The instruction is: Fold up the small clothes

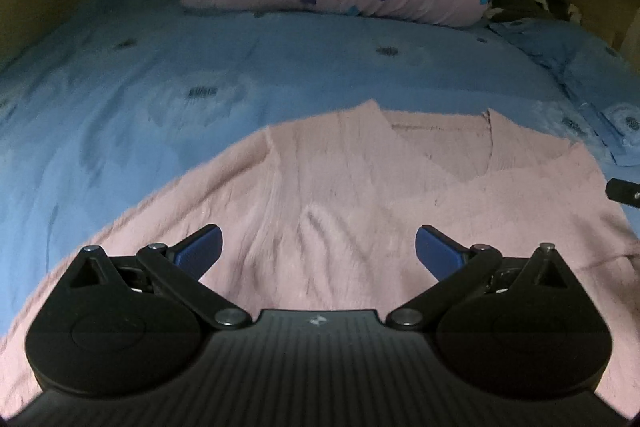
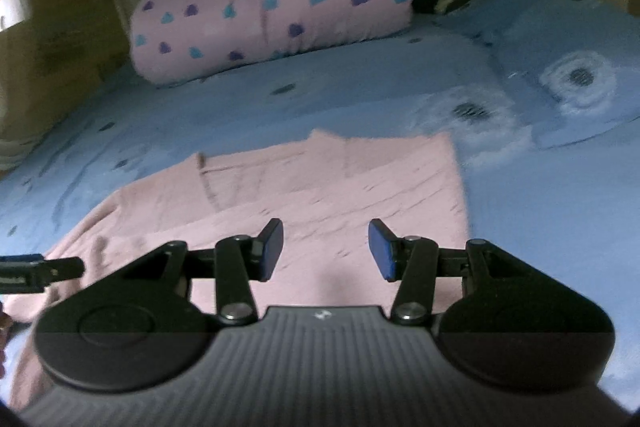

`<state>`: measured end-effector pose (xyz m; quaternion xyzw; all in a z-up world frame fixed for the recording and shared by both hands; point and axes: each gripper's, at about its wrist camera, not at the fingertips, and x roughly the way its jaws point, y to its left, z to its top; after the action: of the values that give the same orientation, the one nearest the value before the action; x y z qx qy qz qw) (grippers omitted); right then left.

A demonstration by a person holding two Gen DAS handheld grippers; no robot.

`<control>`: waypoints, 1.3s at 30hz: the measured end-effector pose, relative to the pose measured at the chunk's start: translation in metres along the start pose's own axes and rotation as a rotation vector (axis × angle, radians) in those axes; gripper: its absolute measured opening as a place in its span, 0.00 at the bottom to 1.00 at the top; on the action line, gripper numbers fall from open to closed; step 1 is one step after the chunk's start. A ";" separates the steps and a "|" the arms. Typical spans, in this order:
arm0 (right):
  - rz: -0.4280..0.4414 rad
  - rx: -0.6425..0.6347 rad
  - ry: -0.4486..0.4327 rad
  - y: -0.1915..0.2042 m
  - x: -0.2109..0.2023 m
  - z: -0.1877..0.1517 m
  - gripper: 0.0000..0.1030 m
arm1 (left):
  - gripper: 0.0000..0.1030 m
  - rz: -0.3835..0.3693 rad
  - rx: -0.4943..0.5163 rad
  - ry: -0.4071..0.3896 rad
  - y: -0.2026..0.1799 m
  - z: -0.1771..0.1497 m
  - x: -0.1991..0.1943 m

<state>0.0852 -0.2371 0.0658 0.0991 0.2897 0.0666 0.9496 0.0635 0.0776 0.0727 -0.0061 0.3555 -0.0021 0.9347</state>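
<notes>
Pink sweater lies flat on the blue bed, neckline away from both hands. Left gripper hovers over its middle, fingers spread and empty; right gripper, fingers apart (nothing pinched), sits nearer the folded right edge.

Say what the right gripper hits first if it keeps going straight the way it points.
Most likely the pink sweater lying on the blue bedspread. The right gripper is open, empty and angled down at it; depth is unclear.

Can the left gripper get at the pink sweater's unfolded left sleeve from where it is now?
Probably yes. The left gripper hovers open over the pink sweater, and nothing lies on the sleeve spread over the blue bedspread.
</notes>
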 end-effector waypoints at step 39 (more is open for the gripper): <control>-0.207 -0.101 0.123 -0.021 0.039 -0.014 0.47 | 0.33 -0.024 -0.046 -0.003 0.002 -0.003 0.067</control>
<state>0.1107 -0.2480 0.0291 0.0163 0.3525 -0.0115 0.9356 0.1119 0.0795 0.0259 -0.0316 0.3538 -0.0050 0.9348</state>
